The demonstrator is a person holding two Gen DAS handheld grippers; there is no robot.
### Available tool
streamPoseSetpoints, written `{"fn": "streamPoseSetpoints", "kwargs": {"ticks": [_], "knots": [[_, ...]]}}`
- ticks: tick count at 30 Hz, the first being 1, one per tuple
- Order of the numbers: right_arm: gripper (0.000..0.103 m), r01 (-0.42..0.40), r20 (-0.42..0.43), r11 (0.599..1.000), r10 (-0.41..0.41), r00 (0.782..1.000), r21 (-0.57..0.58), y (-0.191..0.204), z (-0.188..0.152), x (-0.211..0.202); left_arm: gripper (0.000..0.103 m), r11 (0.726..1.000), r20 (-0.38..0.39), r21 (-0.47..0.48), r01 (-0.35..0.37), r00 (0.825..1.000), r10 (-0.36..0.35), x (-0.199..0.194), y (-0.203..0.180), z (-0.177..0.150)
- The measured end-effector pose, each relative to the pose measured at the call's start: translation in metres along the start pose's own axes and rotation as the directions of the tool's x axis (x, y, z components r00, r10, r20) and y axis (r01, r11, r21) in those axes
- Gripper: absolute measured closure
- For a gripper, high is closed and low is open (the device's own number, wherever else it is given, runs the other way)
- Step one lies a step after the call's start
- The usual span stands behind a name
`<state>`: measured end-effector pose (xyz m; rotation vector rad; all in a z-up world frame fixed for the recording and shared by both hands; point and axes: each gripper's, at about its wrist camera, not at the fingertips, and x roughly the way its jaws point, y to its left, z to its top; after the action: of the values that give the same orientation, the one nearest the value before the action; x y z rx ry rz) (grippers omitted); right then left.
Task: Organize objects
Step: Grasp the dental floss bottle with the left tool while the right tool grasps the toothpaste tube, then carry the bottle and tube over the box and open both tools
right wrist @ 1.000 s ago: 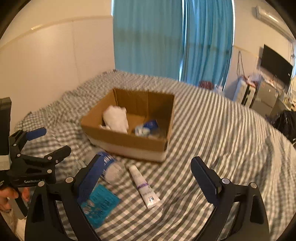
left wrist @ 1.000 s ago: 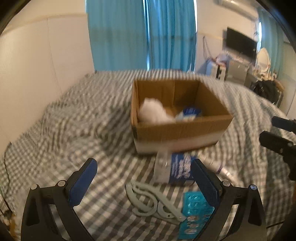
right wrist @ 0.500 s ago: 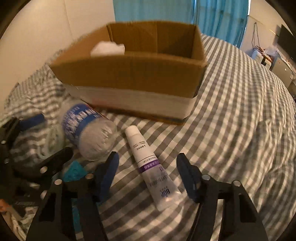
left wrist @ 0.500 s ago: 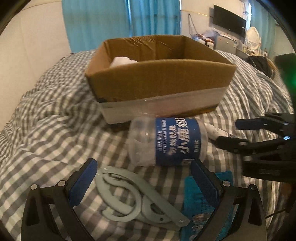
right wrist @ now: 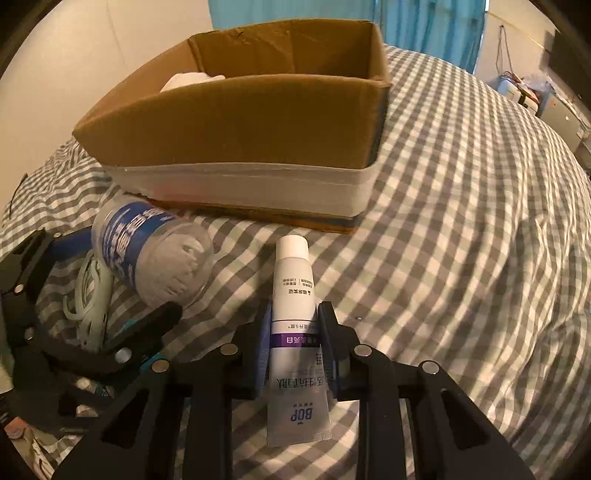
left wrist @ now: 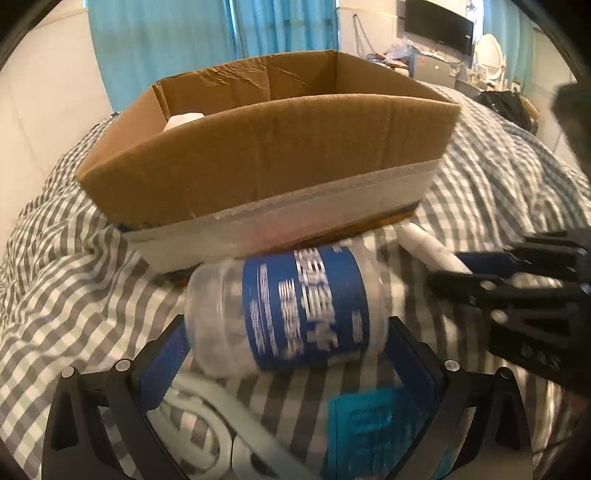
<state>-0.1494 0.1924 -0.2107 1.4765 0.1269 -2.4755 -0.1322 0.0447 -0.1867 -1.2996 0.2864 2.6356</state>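
A clear plastic bottle with a blue label [left wrist: 295,310] lies on its side on the checked bedcover in front of the cardboard box [left wrist: 266,147]. My left gripper [left wrist: 286,347] has its fingers on either side of the bottle, touching it. My right gripper [right wrist: 293,332] is shut on a white tube with a purple band [right wrist: 293,295], which lies on the bed pointing at the box [right wrist: 236,118]. The bottle [right wrist: 147,254] lies left of the tube. A white bundle [right wrist: 192,79] sits inside the box.
A pale green hanger [left wrist: 221,439] and a teal packet [left wrist: 373,428] lie under my left gripper. The hanger [right wrist: 90,295] also shows in the right wrist view. Blue curtains [left wrist: 207,40] hang behind the bed. Furniture and a TV [left wrist: 439,18] stand at the far right.
Both grippers have dropped and moved forward. The left fingers have closed in around the bottle. The right fingers have closed on the tube.
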Motion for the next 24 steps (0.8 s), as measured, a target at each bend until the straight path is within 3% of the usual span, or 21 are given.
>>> {"fn": "streamPoseSetpoints", "kwargs": {"ticks": [4,8,11,17,24], "knots": [[0.079,0.039,0.007,0.999,-0.039,0.999,-0.002,-0.003,-0.006,-0.003,0.000,1.000,-0.005,-0.010,-0.003,1.000,0.003,0.010,-0.002,0.007],[0.079,0.029,0.013,1.000,-0.029,1.000,0.005,-0.008,-0.009,-0.009,0.009,1.000,0.001,0.009,-0.016,1.000,0.016,0.012,-0.003,0.004],[0.079,0.032,0.022,0.999,-0.032,0.999,-0.004,-0.005,-0.011,-0.012,0.011,1.000,-0.002,-0.011,-0.005,1.000,0.005,0.007,0.003,0.002],[0.079,0.061,0.077,0.998,-0.060,0.995,-0.016,-0.001,-0.023,-0.037,0.011,0.999,0.009,-0.038,-0.008,1.000,0.008,-0.012,0.010,-0.006],[0.079,0.060,0.164,0.998,-0.058,0.985,-0.002,0.001,-0.028,-0.079,0.011,0.996,0.084,-0.090,0.006,0.996,0.002,-0.058,0.022,-0.005]]}}
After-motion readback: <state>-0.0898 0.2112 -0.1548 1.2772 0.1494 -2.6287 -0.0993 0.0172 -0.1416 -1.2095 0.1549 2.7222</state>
